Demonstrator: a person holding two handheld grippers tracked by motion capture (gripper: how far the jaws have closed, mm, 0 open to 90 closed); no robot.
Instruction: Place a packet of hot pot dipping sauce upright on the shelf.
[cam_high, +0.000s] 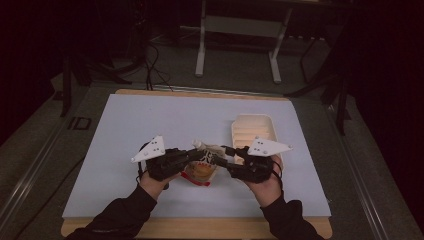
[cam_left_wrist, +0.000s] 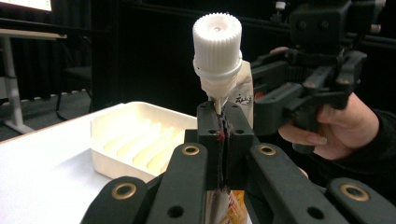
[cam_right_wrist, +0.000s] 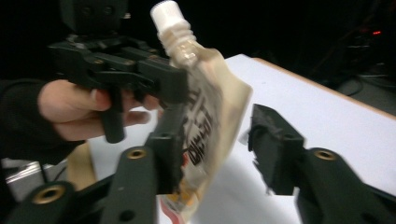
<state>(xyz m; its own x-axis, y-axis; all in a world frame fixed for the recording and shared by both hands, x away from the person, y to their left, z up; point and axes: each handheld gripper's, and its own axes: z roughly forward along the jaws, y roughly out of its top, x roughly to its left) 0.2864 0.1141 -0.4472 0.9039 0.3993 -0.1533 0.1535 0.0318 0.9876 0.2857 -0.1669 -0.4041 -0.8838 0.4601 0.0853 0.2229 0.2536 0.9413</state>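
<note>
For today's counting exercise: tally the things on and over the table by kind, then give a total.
Spouted pouch: 1
White ridged tray: 1
Hand-held grippers: 2, left gripper and right gripper
Total: 4

This looks like a lab or recording studio, dimly lit. A wooden-edged table topped with a pale blue-white sheet (cam_high: 150, 125) stands on grey carpet. Behind the table, a white metal desk frame (cam_high: 237, 45) rests on two splayed feet, black cables (cam_high: 155, 65) trail across the floor, and dark curtains hang beyond. Left of the table, black stand legs (cam_high: 75, 75) rise.
</note>
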